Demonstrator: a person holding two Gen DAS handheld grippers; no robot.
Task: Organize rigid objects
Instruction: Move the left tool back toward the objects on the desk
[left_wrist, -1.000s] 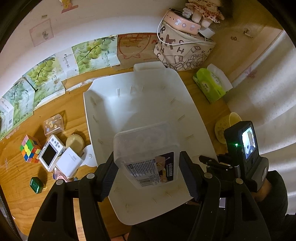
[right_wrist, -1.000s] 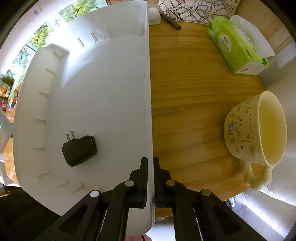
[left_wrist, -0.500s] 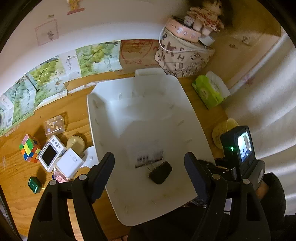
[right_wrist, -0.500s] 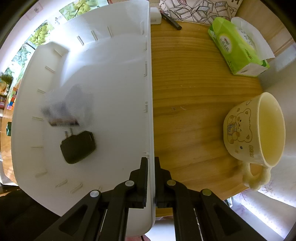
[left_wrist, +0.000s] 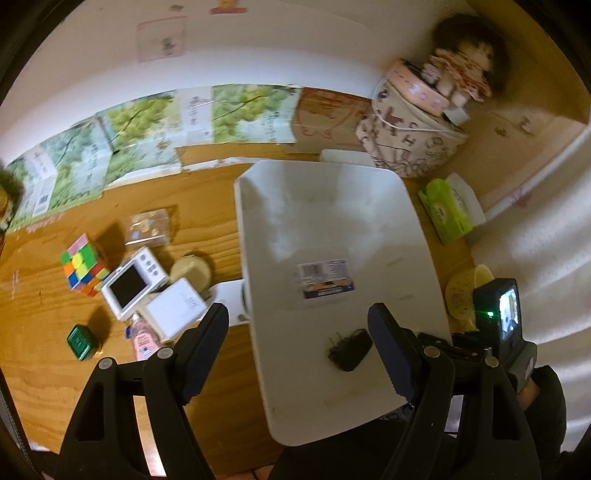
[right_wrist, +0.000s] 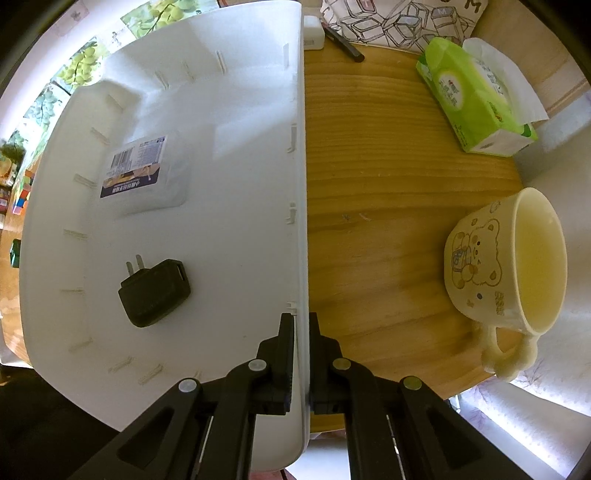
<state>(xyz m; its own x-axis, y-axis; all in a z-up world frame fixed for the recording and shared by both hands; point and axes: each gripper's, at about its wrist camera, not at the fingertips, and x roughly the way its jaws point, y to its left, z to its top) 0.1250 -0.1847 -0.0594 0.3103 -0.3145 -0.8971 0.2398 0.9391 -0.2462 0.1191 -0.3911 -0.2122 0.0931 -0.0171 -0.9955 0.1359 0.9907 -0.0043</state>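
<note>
Now the clear box (left_wrist: 325, 282) lies in the bin (right_wrist: 301, 184), beyond wide-apart left jaws; right jaws clamp its rim.

No word is readable with certainty. The clear box (right_wrist: 144, 177) inside the white bin (right_wrist: 236, 122) carries a label with a barcode and small print, too fine to read. Right of the bin, the green tissue pack (right_wrist: 472, 96) and the bear mug (right_wrist: 495, 258) show print that is too small to read.

Black plastic claws (right_wrist: 301, 332), silver screws, seemingly dark sleeve (left_wrist: 546, 398)
</note>
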